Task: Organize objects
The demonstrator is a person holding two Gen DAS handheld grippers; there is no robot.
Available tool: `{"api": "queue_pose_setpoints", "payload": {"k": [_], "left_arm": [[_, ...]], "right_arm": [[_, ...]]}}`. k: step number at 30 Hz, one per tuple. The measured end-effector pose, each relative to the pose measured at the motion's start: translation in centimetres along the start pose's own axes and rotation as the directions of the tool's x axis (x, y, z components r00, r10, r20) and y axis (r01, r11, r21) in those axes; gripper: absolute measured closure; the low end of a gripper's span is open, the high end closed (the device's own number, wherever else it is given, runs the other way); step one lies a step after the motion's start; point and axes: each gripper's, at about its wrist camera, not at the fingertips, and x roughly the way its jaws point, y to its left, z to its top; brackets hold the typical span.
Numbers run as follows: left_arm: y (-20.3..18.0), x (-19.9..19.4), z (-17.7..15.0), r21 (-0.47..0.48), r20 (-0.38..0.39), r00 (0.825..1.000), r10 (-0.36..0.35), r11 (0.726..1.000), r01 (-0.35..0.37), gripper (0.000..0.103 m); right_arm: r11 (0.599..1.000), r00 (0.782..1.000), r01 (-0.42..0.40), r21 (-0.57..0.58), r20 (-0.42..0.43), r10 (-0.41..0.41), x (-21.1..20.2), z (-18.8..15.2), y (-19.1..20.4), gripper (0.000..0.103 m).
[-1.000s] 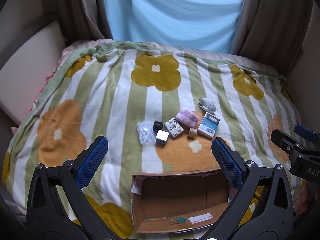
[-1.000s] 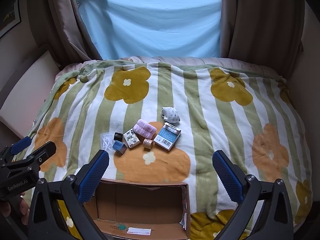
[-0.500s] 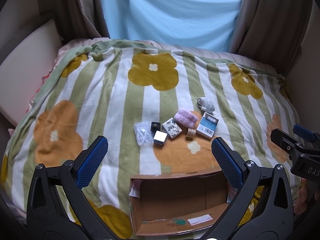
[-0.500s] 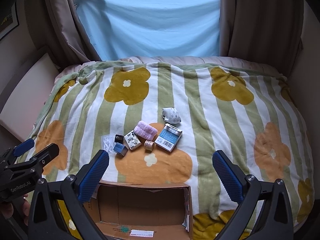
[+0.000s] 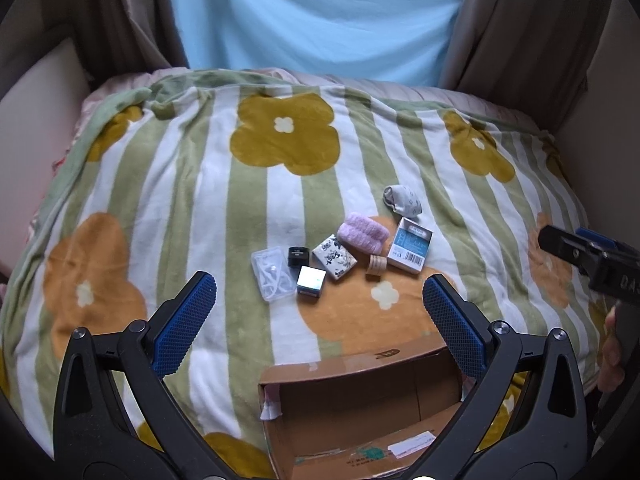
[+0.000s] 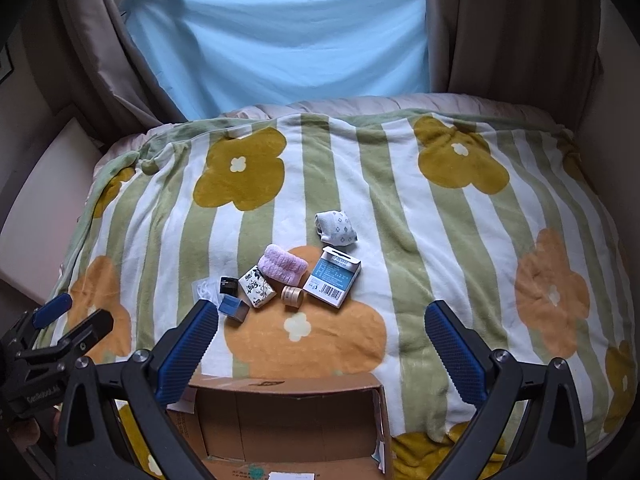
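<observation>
A cluster of small items lies mid-blanket: a clear plastic case (image 5: 271, 274), a black cube (image 5: 298, 256), a silver-blue cube (image 5: 311, 282), a floral box (image 5: 334, 256), a pink roll (image 5: 362, 233), a tape roll (image 5: 377, 266), a blue-white carton (image 5: 411, 243) and a patterned sock (image 5: 403, 199). The same floral box (image 6: 257, 286), carton (image 6: 333, 276) and sock (image 6: 336, 228) show in the right wrist view. An open cardboard box (image 5: 360, 404) sits nearest me. My left gripper (image 5: 320, 316) and right gripper (image 6: 322, 344) hover open above the box, holding nothing.
The striped flower blanket (image 5: 180, 184) covers a bed, with a cream panel (image 5: 36, 120) at the left, brown curtains (image 6: 508, 28) and a blue cloth (image 6: 280, 36) at the back. A hand (image 5: 612, 352) holds the right gripper's handle at the right edge.
Both cameras have drifted slightly forward and tilted, so the items sit a little higher and closer in view. Nothing on the blanket has moved; both grippers stay open.
</observation>
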Motion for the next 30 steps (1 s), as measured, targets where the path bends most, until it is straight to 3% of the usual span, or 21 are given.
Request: {"api": "queue_pose_setpoints", "payload": {"k": [8,13,24,30], "left_arm": [[1.3,8.8,-0.1,0.065,-0.148,0.984,-0.099,0.992,0.110,0.012],[2.0,14.4,-0.6,0.039,-0.239,0.959,-0.152,0.985,0.166,0.019],[1.6,23.2,-1.7,0.097,-0.394,0.911,-0.127,0.979,0.178,0.022],[1.4,26.2,-2.0,0.102,-0.460,0.881,-0.110,0.979,0.176,0.033]], "right_arm": [[0.995,0.995,0.008,0.104,-0.097,0.002,7.8,1.4,-1.3,0.001],[0.986,0.987,0.016,0.166,-0.161,0.011,12.9,2.0,-2.1,0.001],[0.962,0.955,0.096,0.254,-0.297,-0.017,23.0,2.0,-3.4,0.001],[0.949,0.935,0.136,0.284,-0.353,-0.028,26.6,1.4,-4.3,0.003]]}}
